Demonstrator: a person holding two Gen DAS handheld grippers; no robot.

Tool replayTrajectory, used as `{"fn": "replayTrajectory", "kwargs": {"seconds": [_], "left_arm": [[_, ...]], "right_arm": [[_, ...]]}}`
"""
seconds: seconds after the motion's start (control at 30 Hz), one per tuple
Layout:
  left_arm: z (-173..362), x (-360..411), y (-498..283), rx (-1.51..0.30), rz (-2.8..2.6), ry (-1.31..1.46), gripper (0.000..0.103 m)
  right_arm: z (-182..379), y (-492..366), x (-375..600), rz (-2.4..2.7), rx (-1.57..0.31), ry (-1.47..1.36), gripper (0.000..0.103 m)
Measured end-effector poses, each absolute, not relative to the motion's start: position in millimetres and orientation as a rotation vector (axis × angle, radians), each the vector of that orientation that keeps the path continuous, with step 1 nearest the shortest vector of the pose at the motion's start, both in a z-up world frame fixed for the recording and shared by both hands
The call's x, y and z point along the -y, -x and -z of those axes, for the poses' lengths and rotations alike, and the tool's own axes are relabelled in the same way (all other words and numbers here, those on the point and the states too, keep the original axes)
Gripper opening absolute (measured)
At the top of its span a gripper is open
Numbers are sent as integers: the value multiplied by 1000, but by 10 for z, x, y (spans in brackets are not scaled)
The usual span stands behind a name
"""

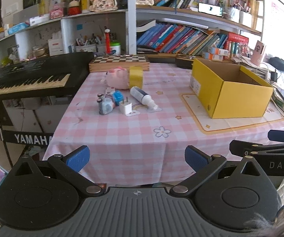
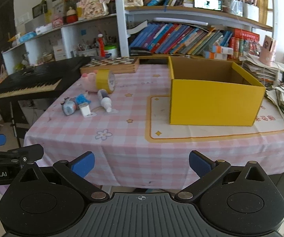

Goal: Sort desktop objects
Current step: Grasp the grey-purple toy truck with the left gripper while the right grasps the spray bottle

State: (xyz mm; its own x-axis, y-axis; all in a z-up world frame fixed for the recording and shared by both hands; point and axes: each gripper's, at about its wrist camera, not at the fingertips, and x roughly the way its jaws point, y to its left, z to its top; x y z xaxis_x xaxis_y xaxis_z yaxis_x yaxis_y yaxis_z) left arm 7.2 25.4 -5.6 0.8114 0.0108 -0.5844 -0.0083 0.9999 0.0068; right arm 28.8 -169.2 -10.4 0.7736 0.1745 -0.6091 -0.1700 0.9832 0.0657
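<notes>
Both tools, left (image 1: 137, 158) and right (image 2: 141, 164), hang wide open and empty off the worktop's (image 1: 122, 136) near edge. An open yellow cardboard box (image 1: 229, 90) sits at the right edge. Near the left edge cluster a pink plush (image 1: 116, 78), tape roll (image 1: 136, 76), white charger (image 1: 125, 107), bottle (image 1: 142, 96) and small blurred toys (image 1: 107, 103).

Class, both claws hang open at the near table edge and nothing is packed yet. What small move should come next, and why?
Probably ease the left claw forward toward the white charger plug. It is the nearest item of the cluster on the left, the claw is open and empty, and the yellow box still looks empty.
</notes>
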Motion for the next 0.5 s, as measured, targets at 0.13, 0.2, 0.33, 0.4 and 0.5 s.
{"fn": "replayTrajectory", "kwargs": {"seconds": [0.13,0.2,0.33,0.4,0.5], "left_arm": [[66,-319,-72,-629,-42,11,103],[72,-357,-70,-630,-56,19,103],[88,-415,-95,-634,-82,33,103],[91,-429,-116,-634,-93,37,103],[103,-438,-159,-638,-104,38,103]], "right_arm": [[111,-317,1611,-218,-659,9,102],[112,-338,1573,-234,-659,17,102],[114,-376,1512,-264,-658,31,102],[115,-410,1488,-284,-659,35,102],[124,-469,1460,-307,-659,45,102]]}}
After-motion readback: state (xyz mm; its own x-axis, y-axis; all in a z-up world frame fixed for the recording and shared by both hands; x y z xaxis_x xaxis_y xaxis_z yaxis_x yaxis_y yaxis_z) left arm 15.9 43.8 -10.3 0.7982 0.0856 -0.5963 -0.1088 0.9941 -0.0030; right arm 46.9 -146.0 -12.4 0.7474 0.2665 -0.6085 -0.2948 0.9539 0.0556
